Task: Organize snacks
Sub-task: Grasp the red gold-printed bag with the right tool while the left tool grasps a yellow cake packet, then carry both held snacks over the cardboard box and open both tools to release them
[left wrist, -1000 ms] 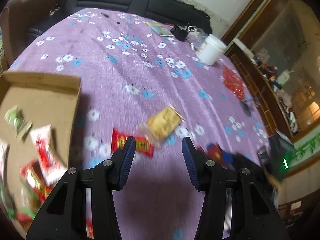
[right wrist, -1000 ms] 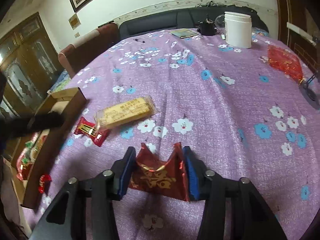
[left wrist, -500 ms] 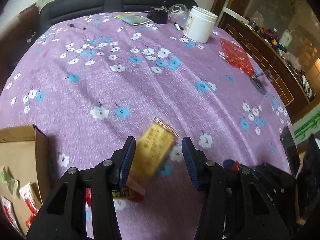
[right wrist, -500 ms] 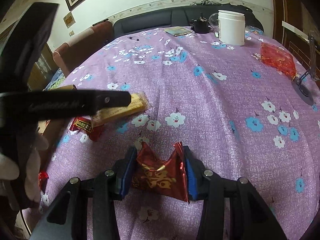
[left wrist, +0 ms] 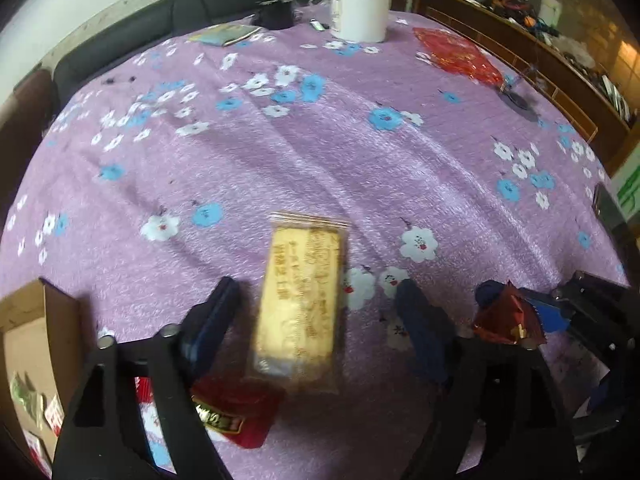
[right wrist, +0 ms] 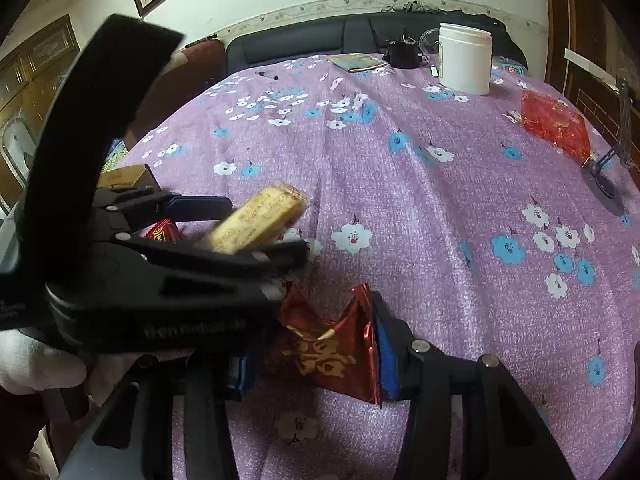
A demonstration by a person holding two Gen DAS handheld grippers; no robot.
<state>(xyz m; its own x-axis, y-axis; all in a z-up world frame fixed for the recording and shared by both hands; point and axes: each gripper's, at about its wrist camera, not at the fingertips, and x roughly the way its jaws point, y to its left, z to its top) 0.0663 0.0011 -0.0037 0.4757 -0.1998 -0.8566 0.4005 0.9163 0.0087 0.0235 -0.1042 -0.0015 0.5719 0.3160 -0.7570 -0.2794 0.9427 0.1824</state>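
Observation:
A yellow biscuit packet (left wrist: 301, 300) lies on the purple flowered tablecloth (left wrist: 320, 152). My left gripper (left wrist: 316, 320) is open, its jaws on either side of the packet's near half; it also shows in the right wrist view (right wrist: 256, 228), around the packet (right wrist: 256, 220). A small red snack packet (left wrist: 232, 412) lies just below the left finger. My right gripper (right wrist: 316, 344) is shut on a red foil candy packet (right wrist: 328, 348), also seen in the left wrist view (left wrist: 508, 316). A cardboard box (left wrist: 28, 344) with snacks sits at the left.
A white jar (left wrist: 360, 8), a black cup (left wrist: 276, 14) and a booklet (left wrist: 226, 34) stand at the table's far side. A red foil bag (left wrist: 456, 56) lies at the right. A black sofa (right wrist: 320, 36) is behind the table.
My left gripper has swung right from the box and come in over the yellow packet, which now lies between its open jaws. My right gripper stays shut on the red foil packet.

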